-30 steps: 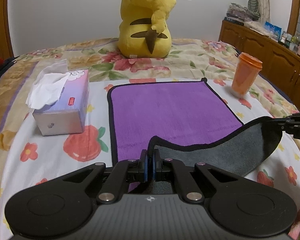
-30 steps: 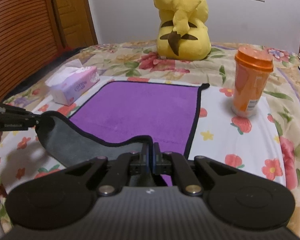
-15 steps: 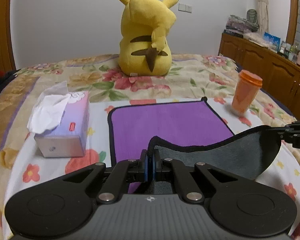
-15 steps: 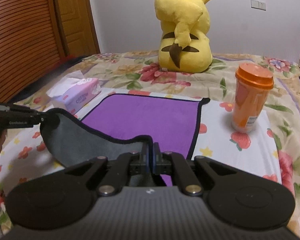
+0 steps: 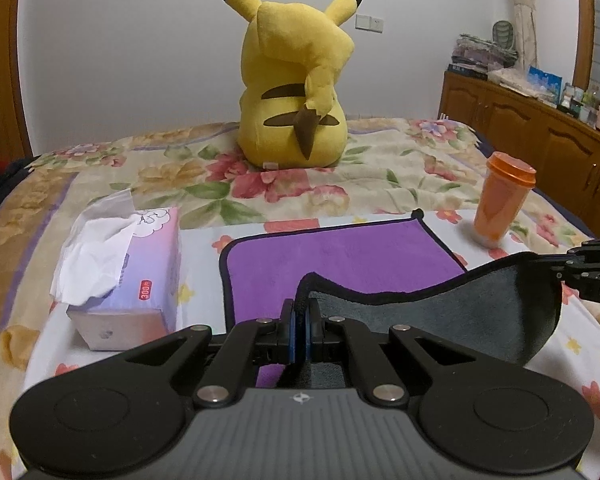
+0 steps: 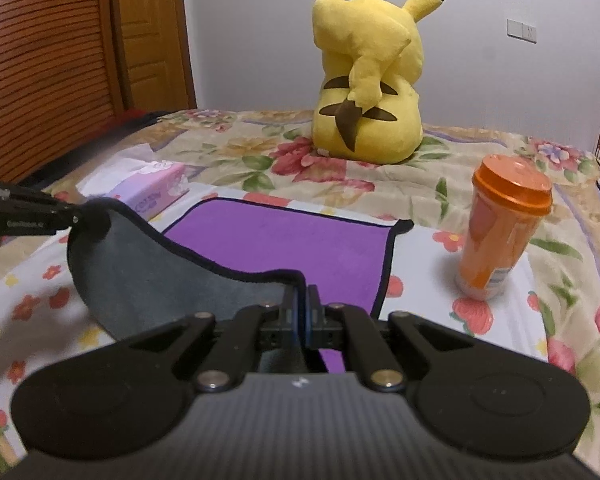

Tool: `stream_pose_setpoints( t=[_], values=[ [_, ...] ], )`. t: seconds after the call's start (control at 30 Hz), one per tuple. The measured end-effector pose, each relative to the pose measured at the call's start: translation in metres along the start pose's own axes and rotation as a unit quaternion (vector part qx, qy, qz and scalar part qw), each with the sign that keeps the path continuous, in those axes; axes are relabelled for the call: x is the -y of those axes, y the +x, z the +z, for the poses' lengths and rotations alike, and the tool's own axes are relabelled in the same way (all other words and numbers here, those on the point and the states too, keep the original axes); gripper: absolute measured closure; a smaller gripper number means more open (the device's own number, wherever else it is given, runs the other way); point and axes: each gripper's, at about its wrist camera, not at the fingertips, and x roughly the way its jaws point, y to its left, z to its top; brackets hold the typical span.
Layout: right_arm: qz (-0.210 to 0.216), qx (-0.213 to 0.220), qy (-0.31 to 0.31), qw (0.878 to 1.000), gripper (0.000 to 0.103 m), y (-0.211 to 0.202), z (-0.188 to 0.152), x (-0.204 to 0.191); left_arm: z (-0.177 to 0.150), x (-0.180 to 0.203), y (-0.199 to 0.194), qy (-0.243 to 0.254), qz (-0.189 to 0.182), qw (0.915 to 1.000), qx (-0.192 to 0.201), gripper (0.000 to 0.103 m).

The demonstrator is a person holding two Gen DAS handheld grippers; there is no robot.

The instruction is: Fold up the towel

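Left gripper | right gripper | both clamped on towel near corners, raising edge to fold

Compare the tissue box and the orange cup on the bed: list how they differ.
The pale purple rectangular tissue box lies flat and long; the translucent orange plastic cup stands upright and tall. The box is open on top with white tissue sticking out; the cup is closed by an orange lid. The box sits left of the purple towel, the cup right of it. Both rest on the floral bedspread, apart from the towel.
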Motion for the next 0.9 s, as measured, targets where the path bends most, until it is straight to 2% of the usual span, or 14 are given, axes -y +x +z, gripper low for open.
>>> stream_pose_setpoints(
  t=[0.2,0.63,0.9],
  values=[
    [-0.001,0.002,-0.001,1.0,0.099,0.006,0.003,0.004,0.005,-0.004,0.008,-0.008,0.005,0.9999,-0.005,0.095],
    [-0.008,0.021,0.002,1.0,0.099,0.008,0.032,0.012,0.04,0.003,0.009,0.017,0.015,0.9997,0.011,0.095],
    [-0.024,0.03,-0.01,0.999,0.099,0.019,0.052,0.024,0.057,-0.008,0.025,-0.001,0.026,0.9992,0.031,0.095]
  ],
)
